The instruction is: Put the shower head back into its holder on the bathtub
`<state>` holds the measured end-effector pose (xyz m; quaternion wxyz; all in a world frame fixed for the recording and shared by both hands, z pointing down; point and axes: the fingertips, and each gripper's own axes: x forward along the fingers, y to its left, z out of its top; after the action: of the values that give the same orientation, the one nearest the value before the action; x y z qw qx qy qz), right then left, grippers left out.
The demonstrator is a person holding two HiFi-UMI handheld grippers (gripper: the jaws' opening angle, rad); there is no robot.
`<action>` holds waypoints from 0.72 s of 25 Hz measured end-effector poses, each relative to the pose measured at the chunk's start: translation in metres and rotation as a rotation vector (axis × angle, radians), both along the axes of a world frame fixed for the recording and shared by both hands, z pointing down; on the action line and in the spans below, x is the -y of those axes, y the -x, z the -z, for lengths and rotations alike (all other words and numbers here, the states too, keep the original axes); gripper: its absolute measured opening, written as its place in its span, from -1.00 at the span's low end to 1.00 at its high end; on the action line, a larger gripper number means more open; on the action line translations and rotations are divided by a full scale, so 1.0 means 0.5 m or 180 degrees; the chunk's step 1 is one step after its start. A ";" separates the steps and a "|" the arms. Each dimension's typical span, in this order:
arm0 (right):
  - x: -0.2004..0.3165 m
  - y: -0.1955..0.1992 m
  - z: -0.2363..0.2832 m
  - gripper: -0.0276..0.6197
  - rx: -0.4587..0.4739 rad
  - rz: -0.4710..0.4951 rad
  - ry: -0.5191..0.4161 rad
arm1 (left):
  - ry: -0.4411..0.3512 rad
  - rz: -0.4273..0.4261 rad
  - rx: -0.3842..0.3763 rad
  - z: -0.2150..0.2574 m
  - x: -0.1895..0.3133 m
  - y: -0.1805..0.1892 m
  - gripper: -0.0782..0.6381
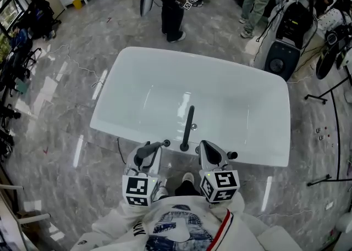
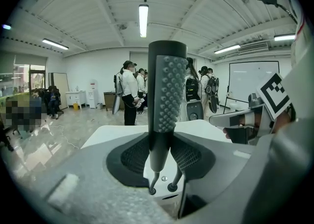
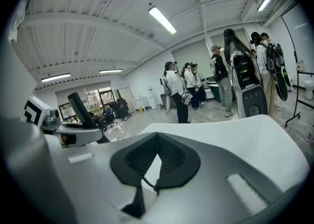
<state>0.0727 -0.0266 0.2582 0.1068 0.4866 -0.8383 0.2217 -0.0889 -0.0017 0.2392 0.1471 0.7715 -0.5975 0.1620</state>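
Plainly I count one shower head (image 2: pixel 167 86), one white bathtub (image 1: pixel 165 53), one black spout (image 1: pixel 188 126) and my two grippers; the left gripper (image 2: pixel 161 144) has its fingers clamped on the lower stem of the shower head, which stands upright in the left gripper view, long axis vertical, dotted face turned right, at the near rim just left of the spout; the right gripper (image 3: pixel 156 155) has its fingers together, holding nothing.

Bystanders (image 1: pixel 171 8) cropped at top edge
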 end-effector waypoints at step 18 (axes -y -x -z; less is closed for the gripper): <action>0.045 -0.038 -0.058 -0.90 0.0015 0.0050 0.0175 | 0.0076 -0.0015 0.0212 -0.042 0.053 -0.010 -0.39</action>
<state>0.0919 -0.0493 0.2871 0.1199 0.4763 -0.8359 0.2448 -0.0837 -0.0279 0.2600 0.1360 0.7652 -0.5983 0.1951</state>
